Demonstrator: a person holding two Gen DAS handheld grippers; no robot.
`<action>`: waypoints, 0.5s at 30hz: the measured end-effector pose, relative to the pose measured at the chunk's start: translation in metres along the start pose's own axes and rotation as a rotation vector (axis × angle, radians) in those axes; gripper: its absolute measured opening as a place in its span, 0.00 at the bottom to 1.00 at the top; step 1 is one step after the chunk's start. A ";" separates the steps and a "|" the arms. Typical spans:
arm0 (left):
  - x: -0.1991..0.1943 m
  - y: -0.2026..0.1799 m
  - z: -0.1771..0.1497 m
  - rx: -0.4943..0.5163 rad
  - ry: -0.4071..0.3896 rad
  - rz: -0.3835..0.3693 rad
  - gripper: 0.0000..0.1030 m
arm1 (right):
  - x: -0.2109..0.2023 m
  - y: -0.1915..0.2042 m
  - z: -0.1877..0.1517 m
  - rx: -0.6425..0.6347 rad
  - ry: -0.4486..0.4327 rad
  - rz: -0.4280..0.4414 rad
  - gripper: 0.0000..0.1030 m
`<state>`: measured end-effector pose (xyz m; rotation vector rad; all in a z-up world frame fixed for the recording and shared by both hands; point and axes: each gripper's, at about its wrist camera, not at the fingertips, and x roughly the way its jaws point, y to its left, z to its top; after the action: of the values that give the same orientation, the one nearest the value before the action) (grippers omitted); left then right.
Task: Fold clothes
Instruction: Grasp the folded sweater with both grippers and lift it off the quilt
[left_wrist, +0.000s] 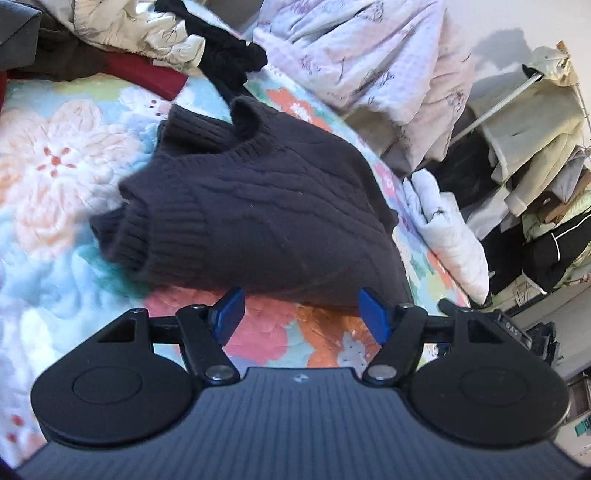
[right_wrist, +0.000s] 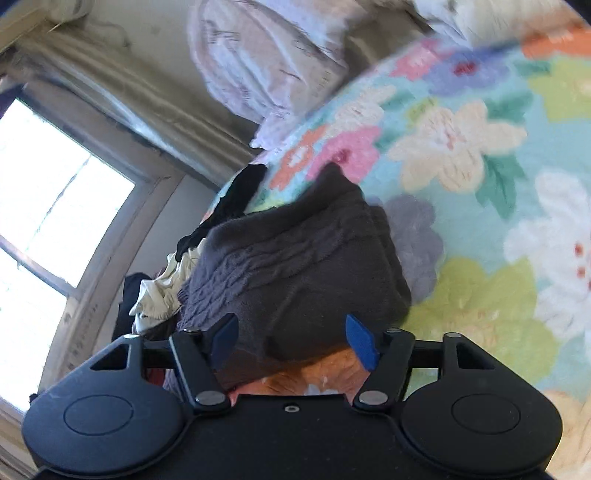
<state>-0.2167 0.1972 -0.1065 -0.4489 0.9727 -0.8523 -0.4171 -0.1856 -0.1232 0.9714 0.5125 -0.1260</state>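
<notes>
a floral quilt in pale blue, peach and orange covers the bed, with a crumpled lilac-white duvet heaped at its far side and a pile of mixed clothes beside that. a dark cable-knit sweater lies folded into a thick bundle in the middle of the quilt. a white padded garment sits at the bed's edge. the left hand-held gripper hangs just before the sweater's near edge, blue pads wide apart, gripping nothing. the right hand-held gripper is likewise spread wide, the sweater's edge between its pads, unpinched.
</notes>
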 end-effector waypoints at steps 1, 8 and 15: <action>0.003 -0.001 -0.005 -0.009 -0.017 -0.006 0.66 | 0.001 -0.005 -0.003 0.028 0.004 -0.002 0.70; 0.021 0.015 -0.003 -0.182 -0.099 0.064 0.66 | -0.006 -0.042 -0.014 0.345 0.000 0.093 0.73; 0.045 0.061 -0.020 -0.655 -0.052 -0.054 0.66 | 0.009 -0.059 -0.021 0.401 -0.004 0.079 0.76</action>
<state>-0.1953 0.1992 -0.1817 -1.0544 1.1874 -0.5493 -0.4357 -0.2007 -0.1819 1.3811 0.4520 -0.1634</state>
